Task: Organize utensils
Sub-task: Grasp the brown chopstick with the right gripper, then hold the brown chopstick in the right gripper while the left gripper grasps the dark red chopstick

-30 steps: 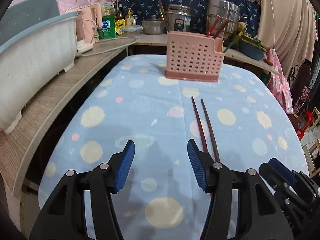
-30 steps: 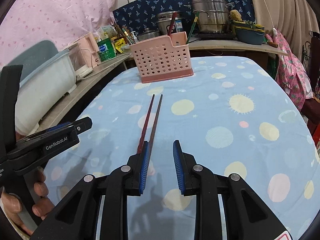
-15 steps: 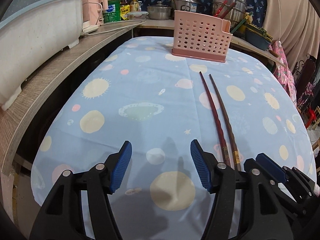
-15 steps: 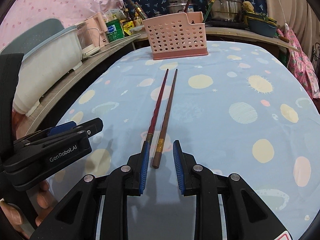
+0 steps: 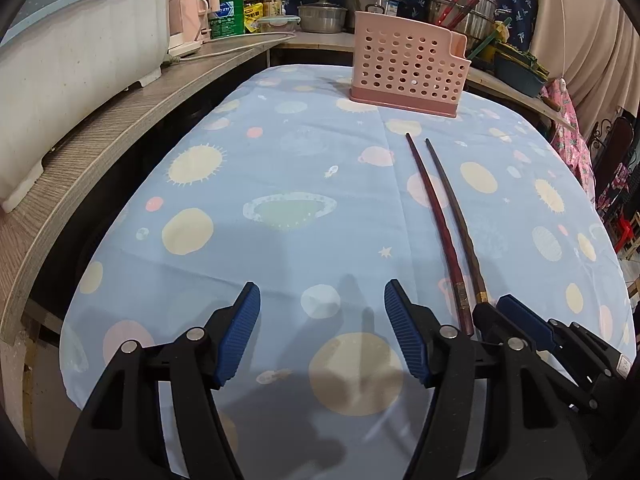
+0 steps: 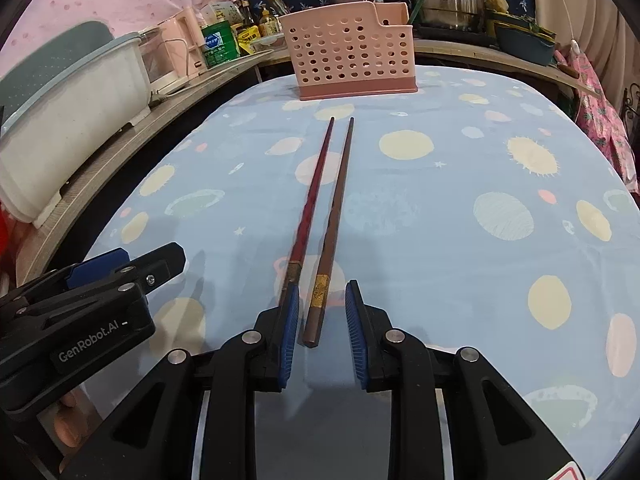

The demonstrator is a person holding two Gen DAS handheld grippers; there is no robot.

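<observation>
Two long chopsticks lie side by side on the blue patterned tablecloth, a red one [image 6: 311,196] and a brown one [image 6: 335,208], tips toward a pink perforated utensil basket [image 6: 350,54] at the far end. My right gripper [image 6: 322,300] is open, and the near end of the brown chopstick lies between its fingers, untouched. The red chopstick's end lies against the outside of its left finger. My left gripper [image 5: 322,304] is open and empty, to the left of the chopsticks [image 5: 436,216]. The basket [image 5: 408,66] shows there too.
A white and blue dish tub [image 5: 76,60] sits on a wooden counter [image 5: 120,120] along the left. Pots, bottles and a pink kettle [image 5: 192,8] crowd the back counter. The table edge drops off at right [image 5: 608,240].
Both grippers pulled back toward the near end of the table. The chopstick ends now sit at my right gripper's fingers, the brown one between them. Neither gripper closed.
</observation>
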